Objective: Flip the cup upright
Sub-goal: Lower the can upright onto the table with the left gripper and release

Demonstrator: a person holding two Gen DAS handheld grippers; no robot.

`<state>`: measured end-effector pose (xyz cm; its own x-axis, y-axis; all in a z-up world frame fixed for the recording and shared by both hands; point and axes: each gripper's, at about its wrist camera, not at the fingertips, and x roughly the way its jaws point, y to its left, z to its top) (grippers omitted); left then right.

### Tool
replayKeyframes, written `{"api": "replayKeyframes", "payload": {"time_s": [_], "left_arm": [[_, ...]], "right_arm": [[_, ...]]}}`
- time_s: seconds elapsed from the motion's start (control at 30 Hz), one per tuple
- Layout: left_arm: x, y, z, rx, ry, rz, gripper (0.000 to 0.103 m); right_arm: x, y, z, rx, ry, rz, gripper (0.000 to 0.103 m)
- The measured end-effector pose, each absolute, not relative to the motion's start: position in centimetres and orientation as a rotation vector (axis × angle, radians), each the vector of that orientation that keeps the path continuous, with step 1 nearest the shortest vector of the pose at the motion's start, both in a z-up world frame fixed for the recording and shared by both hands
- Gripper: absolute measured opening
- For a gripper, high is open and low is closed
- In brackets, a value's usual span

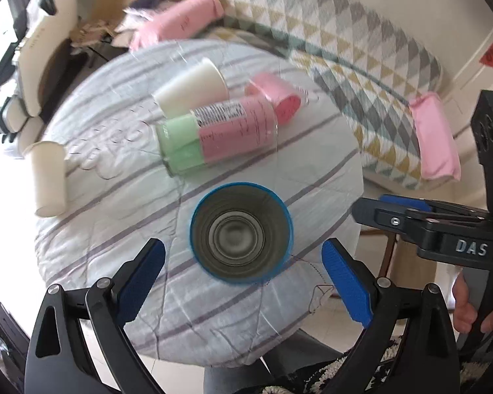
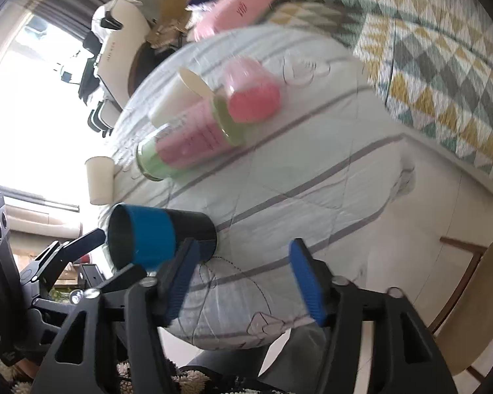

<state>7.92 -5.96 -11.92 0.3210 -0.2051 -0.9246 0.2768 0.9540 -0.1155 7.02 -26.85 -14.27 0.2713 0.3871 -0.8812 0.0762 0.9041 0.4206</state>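
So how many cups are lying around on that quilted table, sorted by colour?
Blue: 1, the blue cup, on its side
White: 2, the white cup by the sleeve and the white cup at the edge
Pink: 1, the pink cup
Pink-and-green sleeve of stacked cups: 1, counted as one item
Total: 5

bare cloth (image 1: 318, 170) right, cups (image 1: 213, 124) behind

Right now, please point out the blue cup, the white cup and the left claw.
blue cup (image 1: 241, 233): left wrist view, inside of its open mouth.
white cup (image 1: 190, 88): left wrist view, its side wall.
left claw (image 1: 243, 284): left wrist view, midway between fingertips.
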Motion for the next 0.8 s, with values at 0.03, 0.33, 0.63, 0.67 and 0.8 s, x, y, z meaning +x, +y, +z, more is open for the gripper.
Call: {"api": "replayKeyframes", "payload": {"time_s": [0.03,0.33,0.63,0.67,0.8], "left_arm": [[7.2,-5.8,-11.2,0.061,1.184,-0.296,0.098],[2.6,-4.3,-7.6,0.018,1.105,-0.195,0.1],[-0.3,-2.3,-6.3,0.064,1.047,-0.158,0.101],[-0.5,-2.0,-6.2,0.058,1.04,-0.161,0.102],[-1.5,-1.5,-6.0,0.06,1.029,-0.155,0.102]], "right_arm": [[6.7,-26.9,-13.7,0.406,1.275,0.215,0.072],[3.5,-25.7,-8.7,0.254,1.168,0.257,0.079],[0.0,-23.6,-6.6,0.202,1.108,0.223,0.08],[-0.4,-23.5,-6.6,0.205,1.108,0.22,0.08],[-1.2,-23.1,-6.8,0.203,1.114,0.202,0.08]]}}
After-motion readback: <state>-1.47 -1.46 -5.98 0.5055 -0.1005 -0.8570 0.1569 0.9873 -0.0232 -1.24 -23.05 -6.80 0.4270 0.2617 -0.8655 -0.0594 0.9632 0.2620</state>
